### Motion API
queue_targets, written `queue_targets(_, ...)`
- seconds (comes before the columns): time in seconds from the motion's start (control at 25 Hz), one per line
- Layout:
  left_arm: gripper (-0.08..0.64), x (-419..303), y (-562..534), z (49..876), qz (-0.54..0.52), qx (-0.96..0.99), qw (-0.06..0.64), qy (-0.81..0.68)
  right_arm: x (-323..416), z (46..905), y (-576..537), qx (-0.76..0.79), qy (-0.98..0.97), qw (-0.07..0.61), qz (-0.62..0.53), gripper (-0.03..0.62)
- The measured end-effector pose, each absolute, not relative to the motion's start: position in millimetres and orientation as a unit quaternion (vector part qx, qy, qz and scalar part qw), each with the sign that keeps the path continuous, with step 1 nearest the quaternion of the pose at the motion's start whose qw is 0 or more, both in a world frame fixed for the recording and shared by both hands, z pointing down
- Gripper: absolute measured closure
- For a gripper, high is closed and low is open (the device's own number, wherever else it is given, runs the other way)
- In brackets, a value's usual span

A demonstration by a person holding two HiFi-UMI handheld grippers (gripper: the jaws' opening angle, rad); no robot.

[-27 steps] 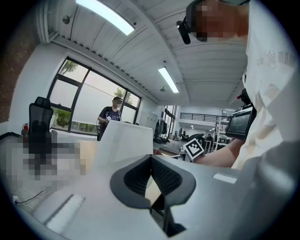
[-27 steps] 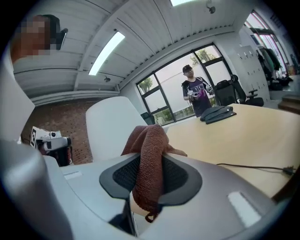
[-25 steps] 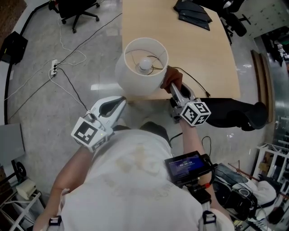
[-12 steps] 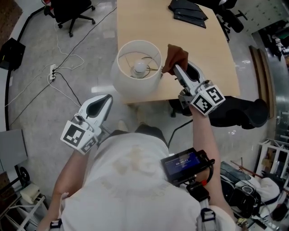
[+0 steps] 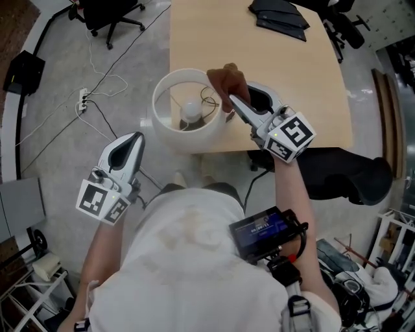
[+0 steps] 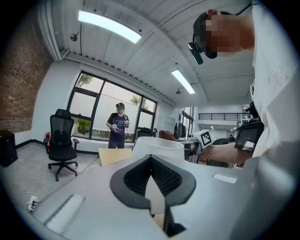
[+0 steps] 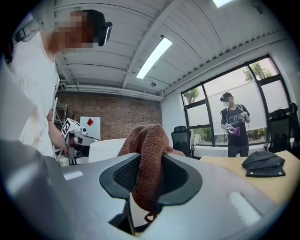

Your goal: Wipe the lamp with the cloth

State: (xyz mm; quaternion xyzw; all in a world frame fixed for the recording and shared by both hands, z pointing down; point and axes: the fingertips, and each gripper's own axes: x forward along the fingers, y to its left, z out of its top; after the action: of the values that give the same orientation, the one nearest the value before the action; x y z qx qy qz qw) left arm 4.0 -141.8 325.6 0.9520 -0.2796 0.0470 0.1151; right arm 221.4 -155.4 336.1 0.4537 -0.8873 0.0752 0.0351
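The white lamp shade (image 5: 170, 123) stands at the near edge of the wooden table (image 5: 305, 78), with its bulb (image 5: 190, 110) showing inside. My right gripper (image 5: 231, 101) is shut on a brown cloth (image 5: 227, 80), which rests at the shade's far-right rim. In the right gripper view the cloth (image 7: 147, 140) hangs bunched between the pads, and the shade (image 7: 105, 147) shows to its left. My left gripper (image 5: 135, 137) hovers left of the shade and apart from it, its tips together with nothing between them. The shade (image 6: 157, 144) lies just beyond the left gripper (image 6: 150, 159).
Black folded items (image 5: 280, 18) lie at the table's far end. A black seat (image 5: 343, 172) stands at the right. An office chair (image 5: 110, 10), a power strip (image 5: 83, 98) and cables are on the floor to the left. Another person (image 6: 117, 124) stands by the windows.
My right gripper has lifted the cloth from beside the shade's lower right up to its top rim. The left gripper has drawn back, away from the shade.
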Motion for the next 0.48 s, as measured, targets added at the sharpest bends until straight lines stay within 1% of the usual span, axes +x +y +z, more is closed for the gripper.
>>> queue_targets(0.36, 0.558, 3, -159, 333, 0.065, 0.940, 0.117, -0.315, 236, 414, -169, 0.459, -0.875, 0.097, 0.117, 0.457)
queue_targets(0.48, 0.558, 2, -163, 334, 0.070, 0.937, 0.116, -0.322, 242, 445, -170, 0.460, -0.868, 0.130, 0.134, 0.457)
